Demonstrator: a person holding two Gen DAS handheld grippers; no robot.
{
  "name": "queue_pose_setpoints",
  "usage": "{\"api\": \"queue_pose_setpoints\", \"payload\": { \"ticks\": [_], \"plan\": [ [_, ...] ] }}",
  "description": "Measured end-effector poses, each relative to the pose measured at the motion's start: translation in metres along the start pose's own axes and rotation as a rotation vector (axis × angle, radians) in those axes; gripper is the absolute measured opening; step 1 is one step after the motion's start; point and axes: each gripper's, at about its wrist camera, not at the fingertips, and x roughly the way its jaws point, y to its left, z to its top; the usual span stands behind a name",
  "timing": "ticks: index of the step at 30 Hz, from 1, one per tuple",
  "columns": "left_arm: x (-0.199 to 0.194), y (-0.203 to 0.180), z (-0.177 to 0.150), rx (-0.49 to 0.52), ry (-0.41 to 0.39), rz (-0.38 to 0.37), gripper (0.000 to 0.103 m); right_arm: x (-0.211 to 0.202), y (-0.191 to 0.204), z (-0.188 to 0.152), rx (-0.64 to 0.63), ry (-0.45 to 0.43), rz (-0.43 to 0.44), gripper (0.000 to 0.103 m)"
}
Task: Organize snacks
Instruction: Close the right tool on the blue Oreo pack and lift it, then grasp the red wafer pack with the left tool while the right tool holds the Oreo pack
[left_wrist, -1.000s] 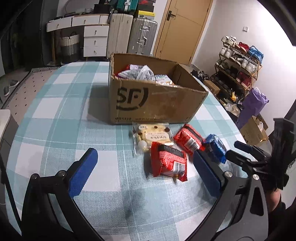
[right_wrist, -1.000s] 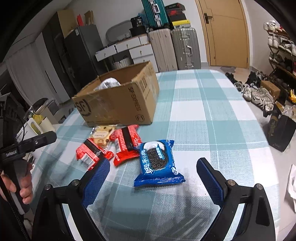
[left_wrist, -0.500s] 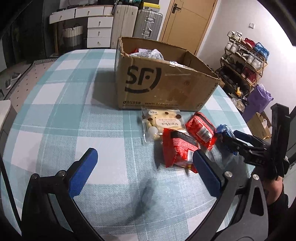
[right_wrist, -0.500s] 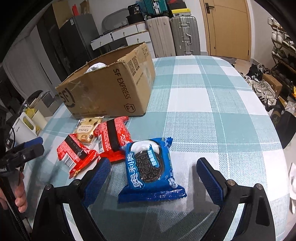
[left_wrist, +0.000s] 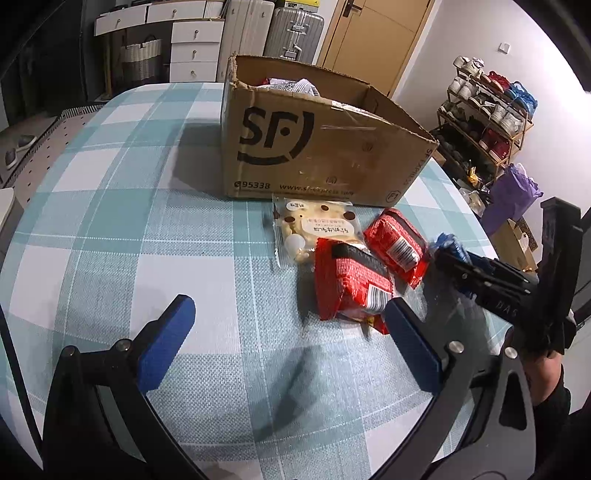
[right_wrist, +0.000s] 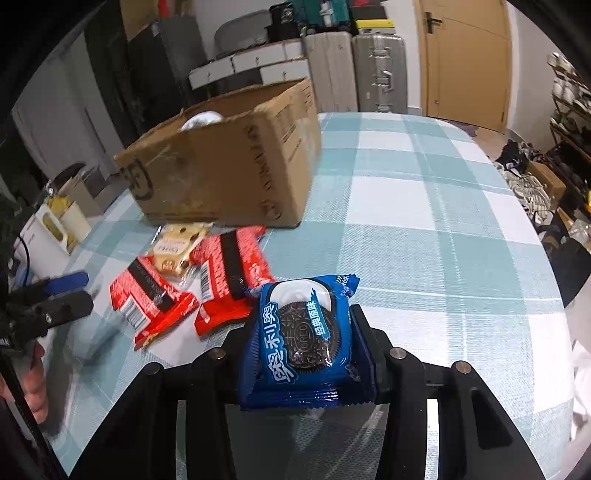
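My right gripper (right_wrist: 301, 343) is shut on a blue Oreo packet (right_wrist: 301, 332), its jaws pressed to the packet's two sides. Two red snack packets (right_wrist: 155, 299) (right_wrist: 229, 273) and a cream cookie packet (right_wrist: 173, 247) lie on the checked tablecloth in front of the open cardboard SF box (right_wrist: 229, 166). My left gripper (left_wrist: 284, 332) is open and empty, low over the cloth, with the near red packet (left_wrist: 351, 284) just past its right finger. The other red packet (left_wrist: 395, 243), the cream packet (left_wrist: 317, 229) and the box (left_wrist: 317, 147) with snacks inside lie beyond.
The right gripper's body (left_wrist: 498, 288) reaches in from the right in the left wrist view. A white appliance (right_wrist: 44, 236) stands at the table's left edge. Suitcases (right_wrist: 354, 70), drawers and a shoe rack (left_wrist: 487, 118) stand around the table.
My right gripper has closed on the blue Oreo packet, which lay loose between its open fingers before. My left gripper has moved closer to the snacks and the box.
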Motion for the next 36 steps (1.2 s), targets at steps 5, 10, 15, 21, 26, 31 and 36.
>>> {"api": "queue_pose_setpoints", "payload": {
  "ticks": [5, 10, 15, 21, 26, 31, 36],
  "plan": [
    [-0.003, -0.002, -0.002, 0.006, 0.002, 0.004, 0.102, -0.006, -0.001, -0.002, 0.008, -0.013, 0.007, 0.045],
    [-0.002, -0.005, -0.003, 0.013, 0.009, 0.005, 0.102, -0.015, 0.0, -0.004, 0.02, -0.028, 0.023, 0.045],
    [0.0, -0.01, -0.002, 0.027, 0.019, -0.001, 0.102, -0.028, 0.002, -0.005, 0.025, -0.057, 0.035, 0.045],
    [0.009, -0.02, -0.001, 0.064, 0.035, 0.007, 0.102, -0.04, -0.002, -0.008, 0.07, -0.076, 0.063, 0.045],
    [0.022, -0.031, 0.003, 0.099, 0.054, 0.006, 0.102, -0.048, -0.005, -0.013, 0.101, -0.084, 0.076, 0.045],
    [0.033, -0.037, 0.008, 0.101, 0.07, -0.001, 0.102, -0.053, -0.007, -0.018, 0.113, -0.093, 0.07, 0.045],
    [0.044, -0.041, 0.01, 0.109, 0.089, 0.007, 0.102, -0.055, -0.01, -0.022, 0.124, -0.09, 0.073, 0.045]
  ]
}}
